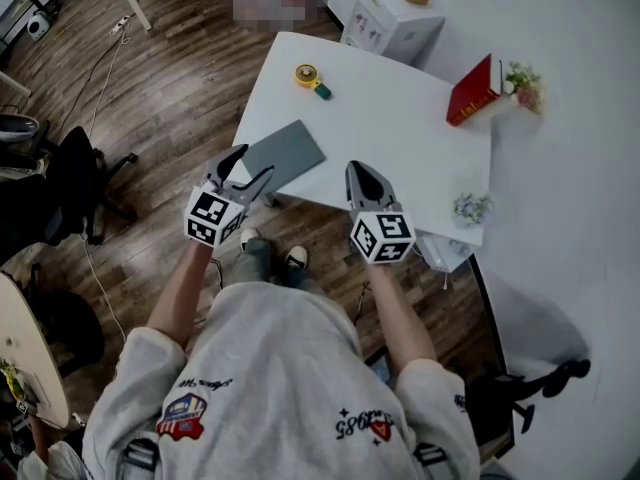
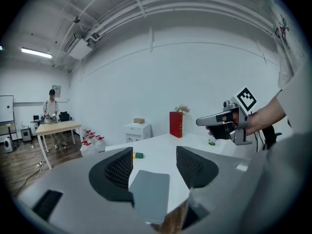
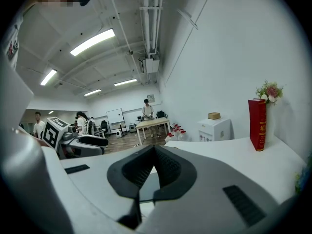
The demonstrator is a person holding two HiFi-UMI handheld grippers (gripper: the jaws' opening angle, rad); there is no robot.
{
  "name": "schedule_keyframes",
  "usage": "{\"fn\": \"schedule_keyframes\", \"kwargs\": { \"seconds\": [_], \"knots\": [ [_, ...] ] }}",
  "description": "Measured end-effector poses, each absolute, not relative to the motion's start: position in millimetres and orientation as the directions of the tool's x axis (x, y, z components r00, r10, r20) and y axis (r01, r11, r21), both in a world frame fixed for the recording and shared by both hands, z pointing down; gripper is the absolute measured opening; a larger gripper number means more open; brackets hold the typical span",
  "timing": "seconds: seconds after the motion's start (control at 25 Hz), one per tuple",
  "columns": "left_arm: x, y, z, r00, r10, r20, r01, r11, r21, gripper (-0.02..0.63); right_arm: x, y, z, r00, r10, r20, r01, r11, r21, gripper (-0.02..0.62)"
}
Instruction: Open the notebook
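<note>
1. Left claw point(image 1: 256, 164) stood wide and empty, just beside the flat grey notebook point(image 1: 285, 155).
2. Right claw point(image 1: 360, 172) was closed on nothing.
3. The notebook lay shut at the white surface's point(image 1: 390, 118) near edge; opening not yet begun.

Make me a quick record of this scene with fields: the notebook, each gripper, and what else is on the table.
notebook: grey, closed, lying flat at the near left edge of the white table
left gripper: open, jaws apart at the notebook's near end, not gripping it
right gripper: shut, nothing between its jaws, at the table's near edge
other items: red book standing upright beside flowers; small yellow-and-green object
</note>
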State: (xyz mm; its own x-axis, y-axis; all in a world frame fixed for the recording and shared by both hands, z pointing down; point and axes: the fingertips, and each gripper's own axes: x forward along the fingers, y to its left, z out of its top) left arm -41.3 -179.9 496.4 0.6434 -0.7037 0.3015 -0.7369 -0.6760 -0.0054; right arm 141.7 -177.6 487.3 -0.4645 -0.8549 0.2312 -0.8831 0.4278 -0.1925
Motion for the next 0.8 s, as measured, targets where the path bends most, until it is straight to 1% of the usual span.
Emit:
{"fn": "schedule_keyframes", "kwargs": {
  "seconds": [0.32,0.52,0.64,0.72,0.8],
  "knots": [
    [-37,-184,552,0.642,-0.647,0.411,-0.687,-0.724,-0.067,0.267,149,-193,512,-0.461,-0.847,0.263,-0.885,0.416,-0.210,0.003],
    [-38,-178,609,0.625,-0.581,0.521,-0.625,-0.773,-0.111,0.261,143,-197,534,-0.474,-0.828,0.299,-0.879,0.427,-0.212,0.003],
    [-39,-172,643,0.598,-0.531,0.600,-0.534,-0.822,-0.195,0.245,142,-198,544,-0.477,-0.819,0.320,-0.878,0.430,-0.209,0.003],
    [-38,-167,661,0.582,-0.496,0.644,-0.439,-0.859,-0.265,0.215,141,-200,547,-0.474,-0.816,0.329,-0.880,0.429,-0.205,0.003],
    [-35,-163,676,0.573,-0.459,0.679,-0.350,-0.886,-0.303,0.215,141,-204,548,-0.472,-0.816,0.335,-0.882,0.427,-0.202,0.003]
  ]
}}
